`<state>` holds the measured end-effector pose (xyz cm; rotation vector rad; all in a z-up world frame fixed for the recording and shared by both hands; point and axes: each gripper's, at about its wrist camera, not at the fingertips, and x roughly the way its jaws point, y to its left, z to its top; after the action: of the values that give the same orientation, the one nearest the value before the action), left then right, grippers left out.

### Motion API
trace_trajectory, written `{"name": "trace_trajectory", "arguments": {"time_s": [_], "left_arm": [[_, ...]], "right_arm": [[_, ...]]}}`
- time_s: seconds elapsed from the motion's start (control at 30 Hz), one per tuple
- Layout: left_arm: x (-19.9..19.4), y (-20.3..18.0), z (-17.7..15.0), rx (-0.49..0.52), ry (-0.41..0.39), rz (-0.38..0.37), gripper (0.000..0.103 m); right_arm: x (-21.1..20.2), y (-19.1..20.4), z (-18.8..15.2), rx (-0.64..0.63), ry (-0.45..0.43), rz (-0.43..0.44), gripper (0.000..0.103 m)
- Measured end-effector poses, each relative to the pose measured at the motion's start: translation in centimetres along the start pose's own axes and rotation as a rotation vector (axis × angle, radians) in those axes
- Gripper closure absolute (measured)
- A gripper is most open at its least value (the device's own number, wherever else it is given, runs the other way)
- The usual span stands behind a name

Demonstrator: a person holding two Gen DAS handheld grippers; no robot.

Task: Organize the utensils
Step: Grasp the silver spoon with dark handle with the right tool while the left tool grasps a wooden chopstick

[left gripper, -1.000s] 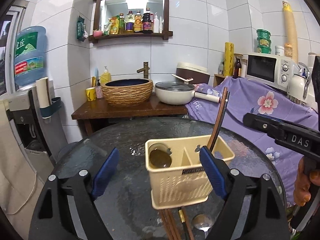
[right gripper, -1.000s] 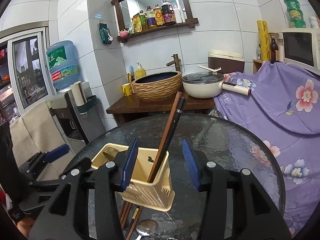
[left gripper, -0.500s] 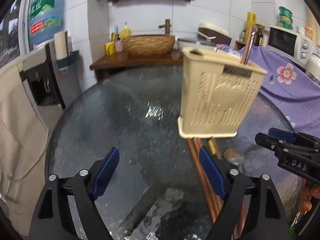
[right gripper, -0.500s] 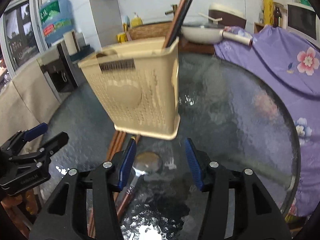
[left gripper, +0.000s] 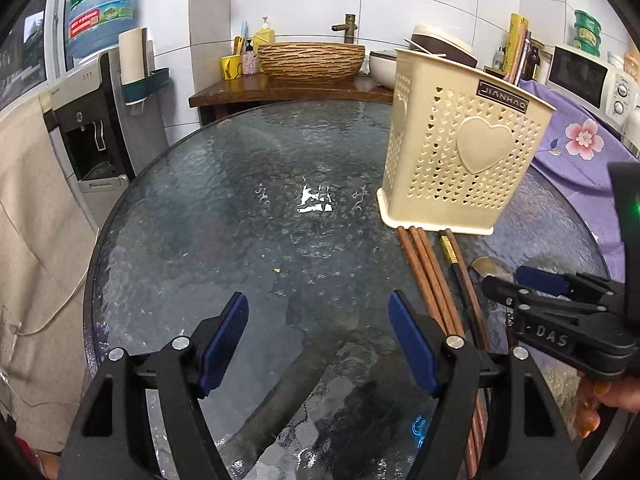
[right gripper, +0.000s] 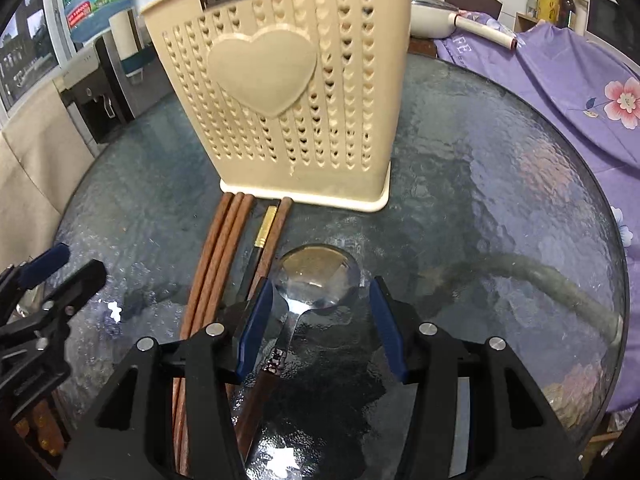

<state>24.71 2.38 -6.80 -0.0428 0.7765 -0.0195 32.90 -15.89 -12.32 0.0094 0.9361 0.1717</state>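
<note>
Right wrist view: the right claw (right gripper: 322, 312) stands half open over a steel spoon (right gripper: 316, 276), untouched, bowl pointing away. Beside it, wooden chopsticks (right gripper: 218, 248) lie lengthwise toward the perforated cream holder (right gripper: 280, 92) on the textured glass table (right gripper: 500, 184). The left claw (left gripper: 318, 344), just narrowing, holds nothing.

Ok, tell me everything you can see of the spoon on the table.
The spoon lies flat on the glass table, bowl up and pointing at the cream holder but short of it. The bowl looks like shiny metal, round and mirror-like; a thin metal neck runs back into a dark brown, wood-looking handle. The chopsticks lie alongside it, close by. The right gripper is open, its fingers either side of the neck; contact can't be told.
</note>
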Motion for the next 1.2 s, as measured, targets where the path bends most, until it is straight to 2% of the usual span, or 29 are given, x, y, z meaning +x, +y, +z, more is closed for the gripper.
{"name": "trace_trajectory", "arguments": {"time_s": [0.2, 0.43, 0.53, 0.6, 0.7, 0.97, 1.2], "left_arm": [[0.1, 0.4, -0.1, -0.008, 0.003, -0.006, 0.032], [0.7, -0.9, -0.1, 0.005, 0.033, -0.066, 0.032], [1.1, -1.7, 0.2, 0.018, 0.045, -0.094, 0.036], [1.5, -2.3, 0.5, 0.028, 0.058, -0.115, 0.043], [2.2, -3.4, 0.7, 0.046, 0.081, -0.143, 0.045], [4.0, -5.8, 0.6, 0.109, 0.122, -0.135, 0.051], [4.6, -5.7, 0.5, 0.116, 0.137, -0.101, 0.054]], "right_arm": [[0.3, 1.0, 0.4, -0.014, 0.000, -0.033, 0.052], [0.6, 1.2, 1.0, -0.026, -0.003, -0.030, 0.055], [0.5, 1.1, 1.0, -0.037, 0.001, -0.013, 0.055], [0.4, 0.3, 1.0, -0.033, 0.003, -0.004, 0.055], [0.1, -0.8, 0.7, -0.033, 0.003, -0.015, 0.055], [-0.8, -2.3, -0.3, -0.035, -0.002, -0.013, 0.055], [-0.9, -2.4, -0.5, -0.047, -0.007, -0.012, 0.055]]}}
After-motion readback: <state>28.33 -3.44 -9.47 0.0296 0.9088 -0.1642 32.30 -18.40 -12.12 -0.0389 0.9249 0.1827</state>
